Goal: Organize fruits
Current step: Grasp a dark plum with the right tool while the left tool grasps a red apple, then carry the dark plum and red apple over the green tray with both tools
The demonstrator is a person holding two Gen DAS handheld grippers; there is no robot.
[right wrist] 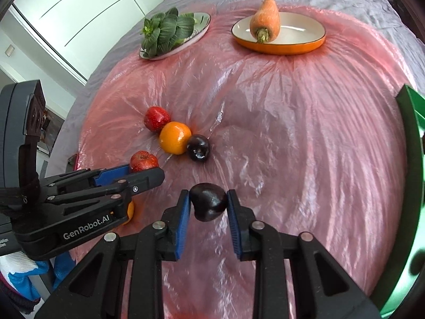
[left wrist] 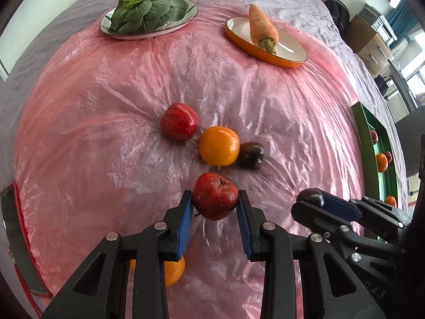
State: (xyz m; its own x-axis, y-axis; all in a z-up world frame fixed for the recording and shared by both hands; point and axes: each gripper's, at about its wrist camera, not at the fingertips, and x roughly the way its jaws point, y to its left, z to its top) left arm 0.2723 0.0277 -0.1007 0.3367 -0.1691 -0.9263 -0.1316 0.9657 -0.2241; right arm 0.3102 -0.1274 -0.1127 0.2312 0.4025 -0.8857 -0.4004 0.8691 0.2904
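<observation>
Apple [left wrist: 215, 199] — dark red, pale-speckled, dimpled; plum [right wrist: 209, 205] — glossy, near-black

3 fruits [left wrist: 212, 138] touching mid-table, greens plate [left wrist: 148, 30] far left, carrot plate [left wrist: 289, 50] far right

1. An office-like or lab room set up as a table scene, not a real kitchen.
2. Upper right of the left wrist view: stacked cardboard boxes [left wrist: 368, 33] and a backpack [left wrist: 338, 13].
3. Upper left of the right wrist view: plain white cabinets [right wrist: 79, 13].
</observation>
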